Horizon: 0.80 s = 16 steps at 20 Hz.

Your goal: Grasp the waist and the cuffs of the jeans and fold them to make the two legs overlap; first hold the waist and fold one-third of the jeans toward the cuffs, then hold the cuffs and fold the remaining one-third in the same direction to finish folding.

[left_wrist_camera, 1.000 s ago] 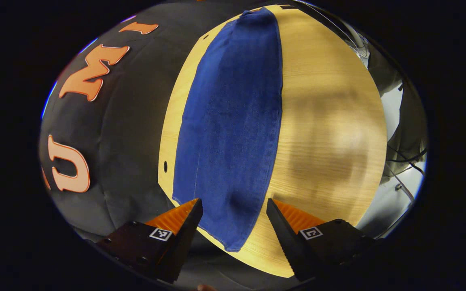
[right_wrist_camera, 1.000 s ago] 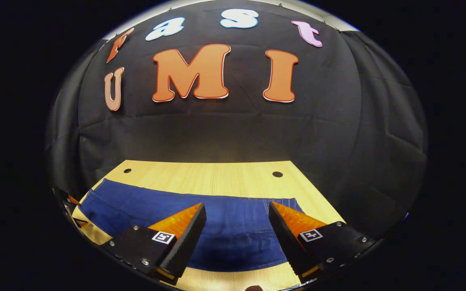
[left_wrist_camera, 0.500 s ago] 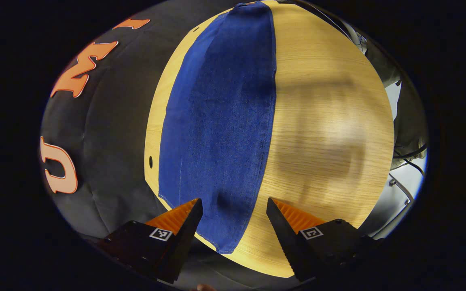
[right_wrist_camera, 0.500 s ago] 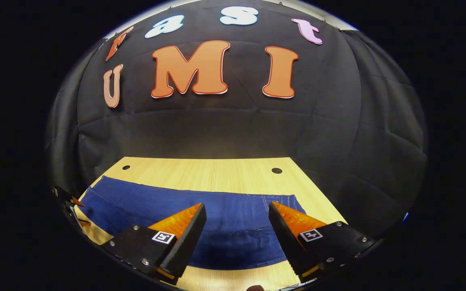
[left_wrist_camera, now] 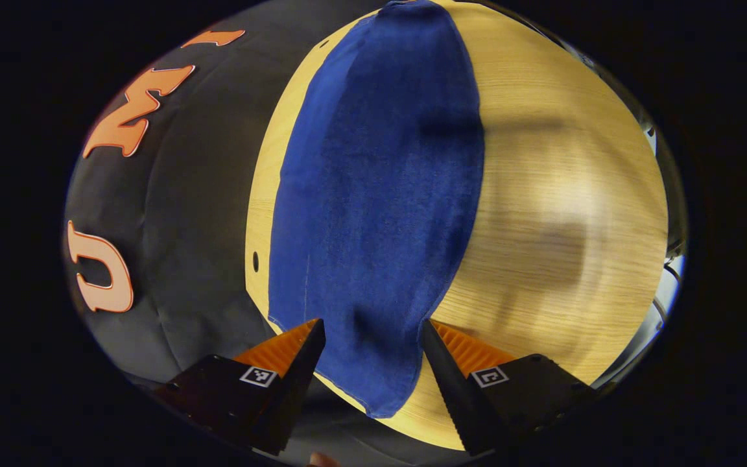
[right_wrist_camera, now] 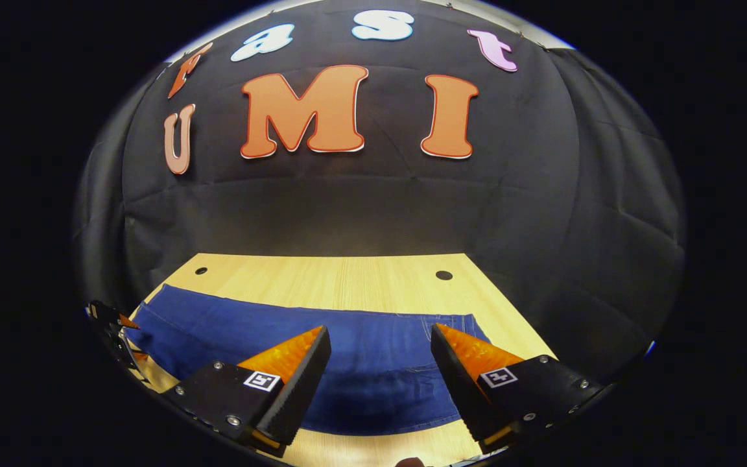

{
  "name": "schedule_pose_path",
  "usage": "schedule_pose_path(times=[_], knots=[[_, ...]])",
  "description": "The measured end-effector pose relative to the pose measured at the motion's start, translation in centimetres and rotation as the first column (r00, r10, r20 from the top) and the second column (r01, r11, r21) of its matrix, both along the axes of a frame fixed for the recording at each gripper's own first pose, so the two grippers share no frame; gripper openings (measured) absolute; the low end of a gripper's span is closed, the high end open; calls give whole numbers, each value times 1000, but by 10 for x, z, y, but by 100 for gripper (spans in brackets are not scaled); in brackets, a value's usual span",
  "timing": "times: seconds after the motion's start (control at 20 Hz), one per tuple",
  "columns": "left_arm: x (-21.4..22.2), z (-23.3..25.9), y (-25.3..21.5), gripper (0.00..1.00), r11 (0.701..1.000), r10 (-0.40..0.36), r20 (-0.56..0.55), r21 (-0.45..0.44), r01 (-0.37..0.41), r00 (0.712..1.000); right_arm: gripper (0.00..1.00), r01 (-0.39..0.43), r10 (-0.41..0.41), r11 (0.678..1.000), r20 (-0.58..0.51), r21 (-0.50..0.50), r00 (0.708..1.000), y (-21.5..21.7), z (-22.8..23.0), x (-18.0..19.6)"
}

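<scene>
Light wooden table, round holes, perhaps cables

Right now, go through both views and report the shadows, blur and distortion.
Left gripper view: fisheye bulges the table into a dome; soft dark shadows lie on the wood and across the jeans; the picture is slightly smeared. Right gripper view: sharper; the jeans darken in shadow between the open right gripper fingers; the table's back edge bows slightly.
</scene>
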<state>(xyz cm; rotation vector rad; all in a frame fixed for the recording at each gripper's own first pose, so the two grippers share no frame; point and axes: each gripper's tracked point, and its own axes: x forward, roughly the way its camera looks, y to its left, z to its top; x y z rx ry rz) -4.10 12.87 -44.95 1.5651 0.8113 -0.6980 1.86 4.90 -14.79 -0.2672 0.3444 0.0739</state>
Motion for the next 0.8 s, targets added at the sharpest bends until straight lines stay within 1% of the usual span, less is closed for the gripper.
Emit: schedule_pose_path(times=[0.15, 0.25, 0.3, 0.35, 0.4, 0.45, 0.55, 0.6, 0.65, 0.75, 0.8], knots=[[13, -6, -6, 90, 999, -43, 24, 17, 43, 999, 96, 1, -1, 1000, 9, -14, 1000, 1, 5, -1], [16, -12, -9, 81, 997, -75, 38, 29, 74, 996, 96, 8, -8, 1000, 12, -9, 1000, 0, 9, -2], [14, -18, -8, 70, 996, -86, 31, 35, 85, 996, 96, 13, -12, 1000, 13, -6, 1000, -1, 10, -2], [11, -24, -8, 55, 995, -93, 35, 38, 92, 995, 96, 16, -16, 1000, 12, -4, 1000, -2, 11, -1], [14, -27, -9, 39, 992, -117, 64, 47, 114, 991, 96, 19, -19, 1000, 12, -6, 1000, -3, 10, -2], [6, -27, -10, 33, 991, -125, 64, 51, 122, 990, 96, 21, -21, 1000, 15, -12, 1000, -4, 12, -3], [8, -30, -11, 9, 988, -144, 82, 59, 140, 986, 96, 23, -22, 999, 24, -41, 999, -9, 13, -4], [-3, -23, -15, 6, 991, -130, 60, 52, 127, 990, 96, 24, -22, 998, 33, -66, 999, -12, 14, -3], [-3, -28, -11, 1, 996, -91, 28, 9, 91, 995, 96, 23, -19, 995, 38, -99, 999, -17, 14, -2], [-12, -25, -5, 0, 998, 8, -33, -62, -10, 999, 97, 16, -4, 982, 66, -190, 998, -32, 18, 0], [-12, -21, -5, 1, 996, 32, -42, -84, -35, 999, 97, 5, 18, 969, 92, -246, 996, -37, 23, -1]])
